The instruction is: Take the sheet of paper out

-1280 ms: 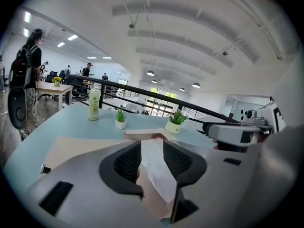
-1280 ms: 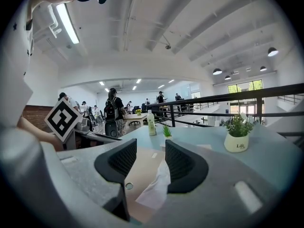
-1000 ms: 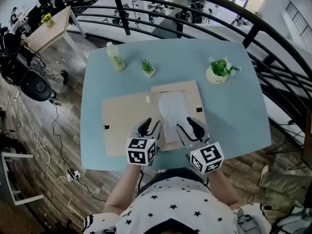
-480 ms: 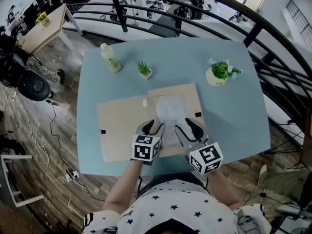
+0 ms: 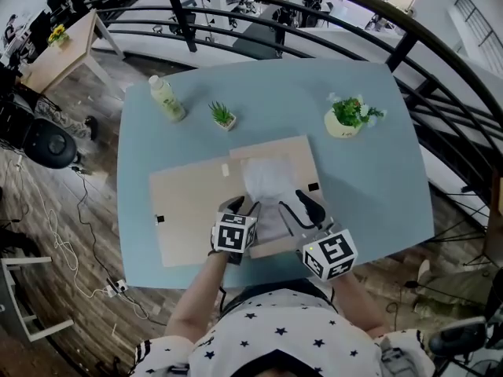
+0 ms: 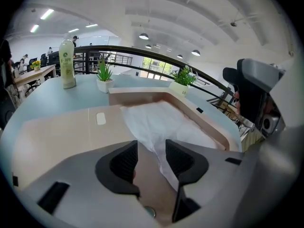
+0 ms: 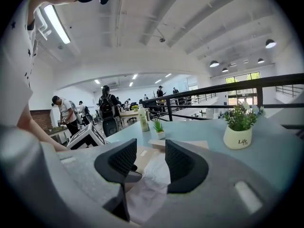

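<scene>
A crumpled white sheet of paper [image 5: 267,181] lies inside a light wooden frame [image 5: 295,148] on the teal table [image 5: 369,179]. The frame's backing board [image 5: 192,203] is folded out flat to its left. My left gripper [image 5: 244,207] points down at the paper's left edge [image 6: 156,127]. Its jaws have just been opening and now stand open, with that edge under the gap and no pad pressing on it. My right gripper [image 5: 299,205] hovers open over the paper's near right part [image 7: 151,182], its pads clear of the sheet.
A green-capped bottle [image 5: 166,98] and a small plant [image 5: 222,115] stand at the table's far left. A white pot with a plant [image 5: 346,118] stands at the far right. A black railing [image 5: 409,45] runs behind the table. The near table edge [image 5: 181,273] is close to the person's body.
My left gripper has come down toward the paper's left edge and tipped more steeply. My right gripper has shifted only a little. The paper and frame lie as before.
</scene>
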`<state>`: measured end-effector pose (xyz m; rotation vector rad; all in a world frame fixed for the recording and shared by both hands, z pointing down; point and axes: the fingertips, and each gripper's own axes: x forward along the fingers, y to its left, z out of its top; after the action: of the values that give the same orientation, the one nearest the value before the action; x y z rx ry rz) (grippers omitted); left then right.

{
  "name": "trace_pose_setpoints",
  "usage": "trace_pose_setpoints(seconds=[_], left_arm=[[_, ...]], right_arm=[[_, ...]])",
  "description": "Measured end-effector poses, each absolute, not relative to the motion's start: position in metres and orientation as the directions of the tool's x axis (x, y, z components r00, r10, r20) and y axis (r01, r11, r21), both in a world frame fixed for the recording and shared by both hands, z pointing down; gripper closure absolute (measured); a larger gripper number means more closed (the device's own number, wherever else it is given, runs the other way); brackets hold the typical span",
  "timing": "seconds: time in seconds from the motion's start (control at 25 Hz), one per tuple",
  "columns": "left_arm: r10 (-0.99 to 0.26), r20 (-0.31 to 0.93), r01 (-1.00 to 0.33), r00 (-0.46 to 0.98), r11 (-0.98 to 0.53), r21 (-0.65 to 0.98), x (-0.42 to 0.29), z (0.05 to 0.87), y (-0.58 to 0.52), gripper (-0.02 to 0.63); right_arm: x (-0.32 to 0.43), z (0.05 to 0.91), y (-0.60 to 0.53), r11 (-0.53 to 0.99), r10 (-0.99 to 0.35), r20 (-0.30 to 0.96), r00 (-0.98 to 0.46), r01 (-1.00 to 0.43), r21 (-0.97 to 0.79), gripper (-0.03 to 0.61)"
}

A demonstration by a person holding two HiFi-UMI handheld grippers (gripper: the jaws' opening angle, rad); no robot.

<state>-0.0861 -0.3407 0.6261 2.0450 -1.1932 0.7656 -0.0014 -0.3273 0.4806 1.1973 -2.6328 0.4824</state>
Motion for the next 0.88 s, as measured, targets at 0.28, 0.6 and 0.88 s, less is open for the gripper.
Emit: trace_pose_setpoints(seconds=[0.28, 0.6, 0.88], left_arm=[[-0.483, 0.785, -0.901, 0.389, -0.376, 0.216, -0.088, 0.644, -0.345, 0.442], [-0.497, 0.794, -0.912, 0.351, -0.374, 0.169, -0.090, 0.647, -0.349, 0.443], [-0.528, 0.803, -0.930, 0.275, -0.359, 0.082, -0.096, 0.651, -0.352, 0.499]], right_arm=[[-0.003, 0.485, -0.329, 0.615, -0.688, 0.323, -0.649, -0.759, -0.215, 0.405], [-0.008, 0.487, -0.326, 0.625, -0.675, 0.327, -0.661, -0.748, -0.221, 0.405], [-0.012, 0.491, -0.324, 0.626, -0.673, 0.326, -0.664, -0.746, -0.227, 0.405]])
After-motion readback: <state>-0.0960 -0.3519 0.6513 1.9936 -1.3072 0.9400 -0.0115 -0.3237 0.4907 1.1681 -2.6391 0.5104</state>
